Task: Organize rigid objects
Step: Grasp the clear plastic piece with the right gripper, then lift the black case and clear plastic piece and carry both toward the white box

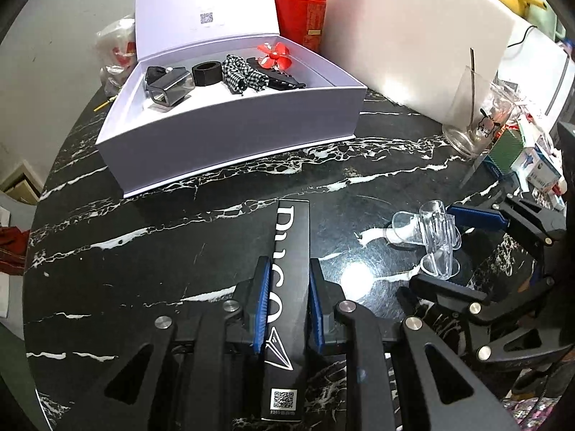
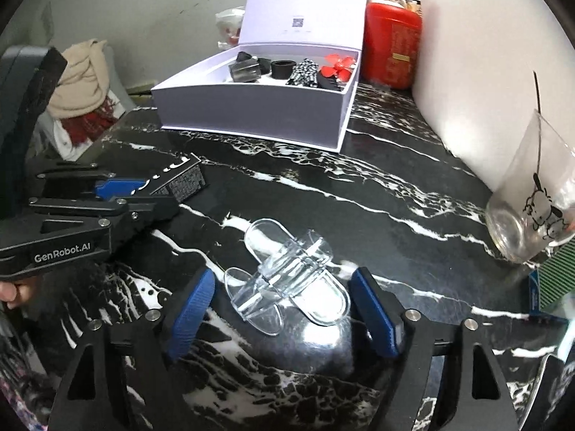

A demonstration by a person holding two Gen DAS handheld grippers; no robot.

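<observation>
Nearest us, the left hand-held gripper has its blue pads clamped on a long black carton printed with white lettering, which lies lengthwise between the jaws and points toward the white gift box. We judge the carton light and stiff, its glossy faces a little slick, so a hold across the narrow sides near the middle suits it.

Over at the right hand-held gripper, the jaws stand wide, and a clear plastic clip-like piece lies on the black marble tabletop between the pads, neither pad touching it. We expect it to be light, hard, slippery and somewhat brittle; its thin oval plates look weak, so the ribbed centre is where we would pinch.

Inside the open gift box sit a grey square-ended case, a black ring, a roll of checked fabric, a black comb-like piece and a red propeller. Beside the box stands a red canister; an empty glass tumbler with a cartoon dog stands at the right.
</observation>
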